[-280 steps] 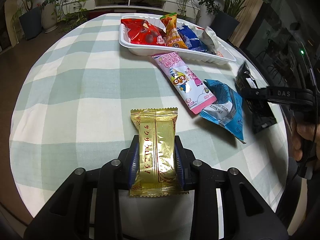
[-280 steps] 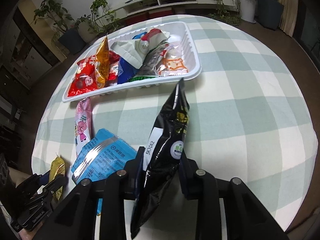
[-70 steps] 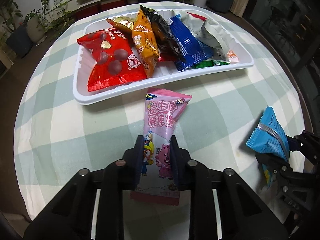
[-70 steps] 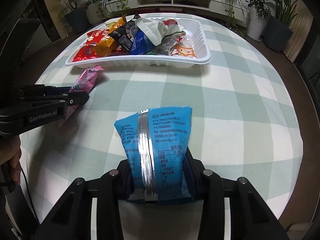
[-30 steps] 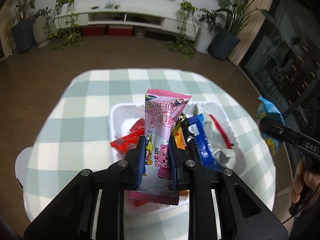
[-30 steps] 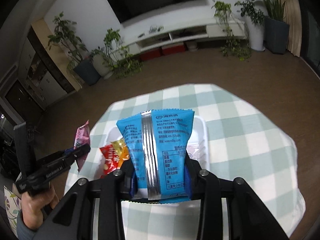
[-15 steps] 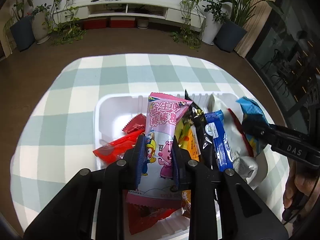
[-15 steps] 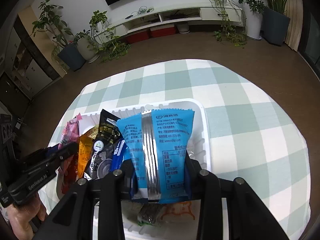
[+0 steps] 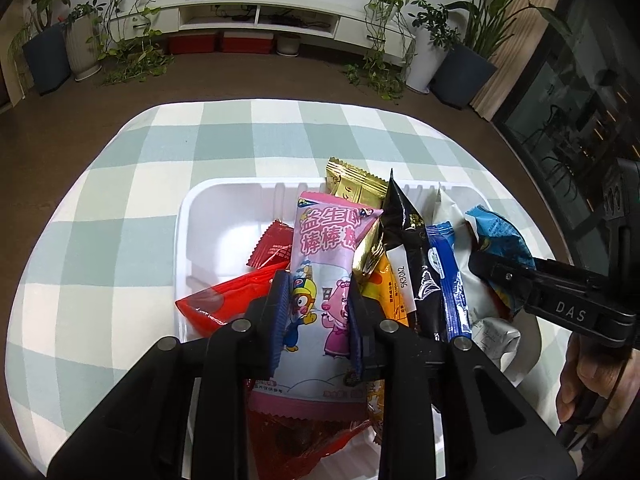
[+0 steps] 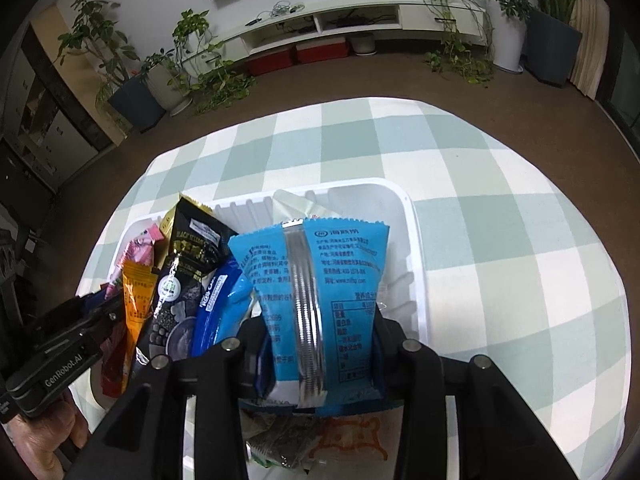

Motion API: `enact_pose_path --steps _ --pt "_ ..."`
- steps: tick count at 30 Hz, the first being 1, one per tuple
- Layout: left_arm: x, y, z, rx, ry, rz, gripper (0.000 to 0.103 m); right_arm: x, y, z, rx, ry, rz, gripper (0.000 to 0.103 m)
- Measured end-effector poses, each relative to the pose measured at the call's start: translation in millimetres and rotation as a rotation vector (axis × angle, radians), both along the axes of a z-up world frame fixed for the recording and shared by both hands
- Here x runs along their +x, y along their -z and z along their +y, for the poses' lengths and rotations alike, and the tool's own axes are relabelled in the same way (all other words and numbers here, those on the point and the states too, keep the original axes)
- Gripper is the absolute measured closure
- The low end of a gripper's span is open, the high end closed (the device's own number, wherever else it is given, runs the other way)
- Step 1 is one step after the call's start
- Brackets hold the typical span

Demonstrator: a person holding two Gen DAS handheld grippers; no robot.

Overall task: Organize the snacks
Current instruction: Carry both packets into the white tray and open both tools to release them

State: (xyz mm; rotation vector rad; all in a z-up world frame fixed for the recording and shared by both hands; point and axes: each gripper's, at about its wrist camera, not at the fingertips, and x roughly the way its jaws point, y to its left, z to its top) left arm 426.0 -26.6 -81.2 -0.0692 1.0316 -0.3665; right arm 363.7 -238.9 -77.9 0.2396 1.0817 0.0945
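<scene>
Your left gripper (image 9: 318, 312) is clamped on the pink cartoon snack pouch (image 9: 324, 280), hanging it over the white tray (image 9: 208, 216) with the red packet (image 9: 232, 300) at its 9 o'clock. Your right gripper (image 10: 320, 344) is pinching the light blue snack bag (image 10: 320, 288) over that tray, the black packet (image 10: 184, 272) at 9 o'clock.

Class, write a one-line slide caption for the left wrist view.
Left gripper holds a pink snack packet over the white tray of upright snacks.
</scene>
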Motion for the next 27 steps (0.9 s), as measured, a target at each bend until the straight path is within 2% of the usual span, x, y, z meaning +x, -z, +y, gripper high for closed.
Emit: enact_pose_path --steps 3,6,8,11,17,20,25,27 --pt "-4 -3 1 0.000 -0.008 -0.001 0.076 -1 -2 -1 0.006 0.006 0.008 0.057" --pt "-6 -5 2 0.009 -0.010 -0.004 0.072 -4 -4 0 0.004 -0.001 -0.004 0.047" --pt "-8 -8 3 0.006 -0.015 -0.007 0.062 -7 -5 1 0.006 -0.004 -0.014 0.041" --pt "-12 -13 5 0.006 -0.024 -0.025 0.049 -9 -8 1 0.005 -0.003 -0.023 0.041" --pt "-20 -21 8 0.002 -0.029 -0.036 0.035 -14 -13 -4 0.011 0.006 -0.035 0.036" --pt "-24 -25 9 0.005 -0.032 -0.045 0.030 -18 -15 -6 0.017 0.014 -0.046 0.034" --pt "-35 -33 13 -0.001 -0.042 -0.060 0.029 -23 -23 -12 0.032 0.022 -0.066 0.033" --pt "-40 -37 14 -0.002 -0.048 -0.071 0.021 -27 -27 -16 0.037 0.031 -0.077 0.031"
